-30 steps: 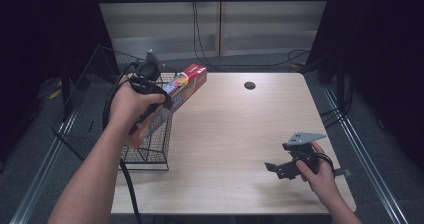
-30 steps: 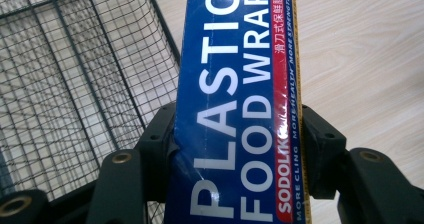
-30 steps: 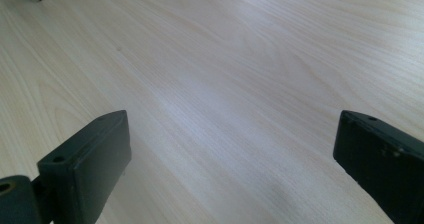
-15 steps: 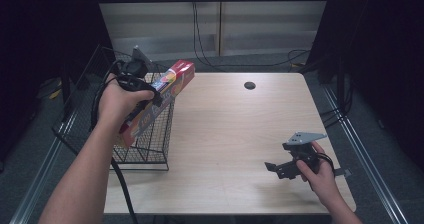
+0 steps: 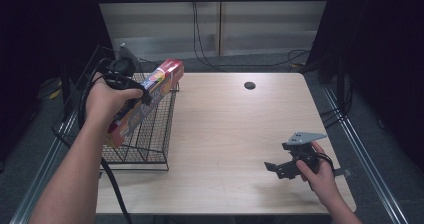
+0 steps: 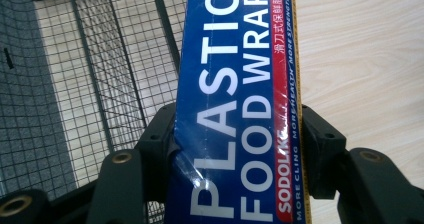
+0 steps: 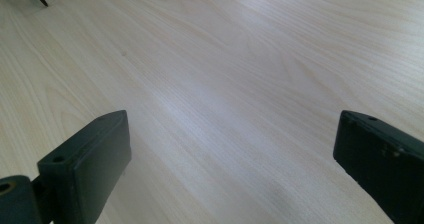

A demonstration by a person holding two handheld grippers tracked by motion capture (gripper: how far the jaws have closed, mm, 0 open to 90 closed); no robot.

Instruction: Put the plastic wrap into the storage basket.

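A glossy, film-smooth cardboard plastic food wrap box catches the light between matt black plastic jaws. Beside the box stands a thin black wire-mesh basket on a pale, smooth wood-grain table.

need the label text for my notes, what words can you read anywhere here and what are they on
"PLASTIC FOOD WRAP": large white letters on the blue box clamped in the left gripper.
"SODOLIKE": white on the red strip along the same box.
"MORE CLING MORE HEALTH MORE STRENGTH": small line beside it, partly unclear.
Chinese characters on the red strip: too small to read.

box over basket | basket at table left edge
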